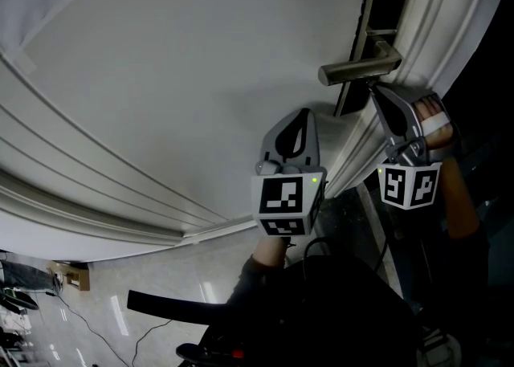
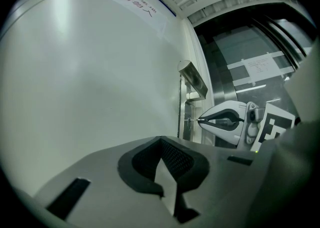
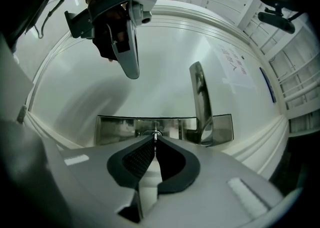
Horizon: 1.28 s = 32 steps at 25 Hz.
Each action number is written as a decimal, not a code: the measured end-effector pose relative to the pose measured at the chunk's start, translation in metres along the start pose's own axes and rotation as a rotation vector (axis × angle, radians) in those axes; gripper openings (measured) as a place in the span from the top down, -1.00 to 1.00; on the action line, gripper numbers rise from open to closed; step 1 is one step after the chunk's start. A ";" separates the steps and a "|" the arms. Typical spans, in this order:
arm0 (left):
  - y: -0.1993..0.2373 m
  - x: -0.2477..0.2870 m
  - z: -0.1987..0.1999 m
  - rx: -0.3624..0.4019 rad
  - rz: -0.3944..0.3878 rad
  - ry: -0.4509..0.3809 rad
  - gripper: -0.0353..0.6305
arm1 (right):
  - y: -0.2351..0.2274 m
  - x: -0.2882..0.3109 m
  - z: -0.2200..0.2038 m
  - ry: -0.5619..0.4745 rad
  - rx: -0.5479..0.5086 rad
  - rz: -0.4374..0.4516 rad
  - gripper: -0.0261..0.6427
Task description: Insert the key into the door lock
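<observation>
A metal lock plate [image 1: 384, 0] with a lever handle [image 1: 361, 68] sits on the white door [image 1: 185, 60]. My right gripper [image 1: 374, 89] is just under the handle, shut on a thin metal key [image 3: 156, 134]. The key's tip is at the keyhole in the lock plate [image 3: 115, 127], left of the handle [image 3: 200, 97]. From the left gripper view, the key [image 2: 192, 120] touches the plate [image 2: 185, 122] below the handle [image 2: 194, 78]. My left gripper [image 1: 303, 114] is held up in front of the door, left of the lock, shut and empty; its jaws [image 2: 161, 144] point at bare door.
Ribbed door-frame moulding [image 1: 96, 197] runs along the door's lower edge and beside the lock. A paper notice [image 2: 135, 2] is stuck high on the door. Glossy floor with cables [image 1: 96, 317] lies below left. Dark glass panels [image 2: 250, 62] stand beyond the door edge.
</observation>
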State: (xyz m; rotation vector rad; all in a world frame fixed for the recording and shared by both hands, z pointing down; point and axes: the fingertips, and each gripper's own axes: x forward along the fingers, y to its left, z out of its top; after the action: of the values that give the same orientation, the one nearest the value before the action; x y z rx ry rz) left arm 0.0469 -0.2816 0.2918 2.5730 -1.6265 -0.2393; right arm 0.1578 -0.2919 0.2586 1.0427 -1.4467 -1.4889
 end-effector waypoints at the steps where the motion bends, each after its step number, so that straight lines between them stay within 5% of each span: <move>1: 0.000 0.000 0.000 0.001 0.000 -0.001 0.89 | 0.000 0.000 0.000 0.001 -0.001 0.000 0.89; 32: -0.002 0.002 0.003 -0.003 -0.020 -0.009 0.89 | 0.000 0.001 0.000 0.030 -0.004 0.002 0.89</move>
State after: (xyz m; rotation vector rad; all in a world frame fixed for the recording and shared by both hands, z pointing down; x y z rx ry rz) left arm 0.0493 -0.2828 0.2884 2.5905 -1.6027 -0.2547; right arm 0.1573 -0.2929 0.2587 1.0562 -1.4224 -1.4677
